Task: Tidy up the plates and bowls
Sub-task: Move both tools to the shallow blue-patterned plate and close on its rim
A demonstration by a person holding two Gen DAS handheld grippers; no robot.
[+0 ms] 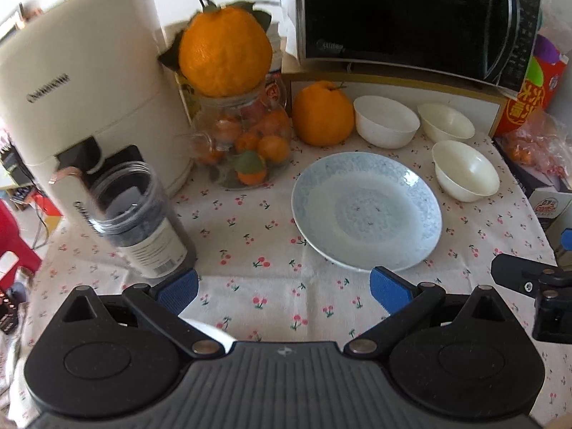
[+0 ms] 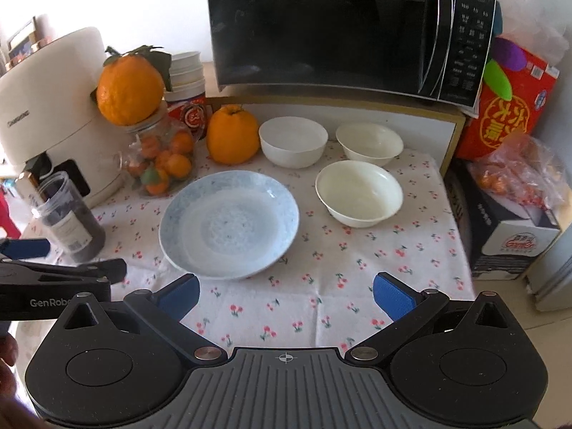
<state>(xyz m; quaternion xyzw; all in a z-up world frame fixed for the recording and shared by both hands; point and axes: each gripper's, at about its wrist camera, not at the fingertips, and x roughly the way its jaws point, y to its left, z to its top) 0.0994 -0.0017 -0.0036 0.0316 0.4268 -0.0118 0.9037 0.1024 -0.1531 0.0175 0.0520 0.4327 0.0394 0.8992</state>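
A pale blue patterned plate (image 1: 366, 211) (image 2: 228, 223) lies on the cherry-print tablecloth. Three white bowls stand behind and right of it: a back-left bowl (image 1: 386, 121) (image 2: 293, 141), a back-right bowl (image 1: 445, 122) (image 2: 370, 143) and a nearer bowl (image 1: 464, 169) (image 2: 359, 193). All are empty and apart. My left gripper (image 1: 284, 293) is open and empty, just short of the plate's near rim. My right gripper (image 2: 286, 295) is open and empty, near the plate's front right edge. The left gripper's body also shows at the left edge of the right wrist view.
A cream air fryer (image 1: 82, 89), a dark jar (image 1: 139, 218), a glass jar of small oranges (image 1: 246, 143) with a big orange on top, and another big orange (image 1: 321, 114) stand at the left and back. A black microwave (image 2: 339, 28) sits on a shelf behind. Boxes (image 2: 507, 107) stand at the right.
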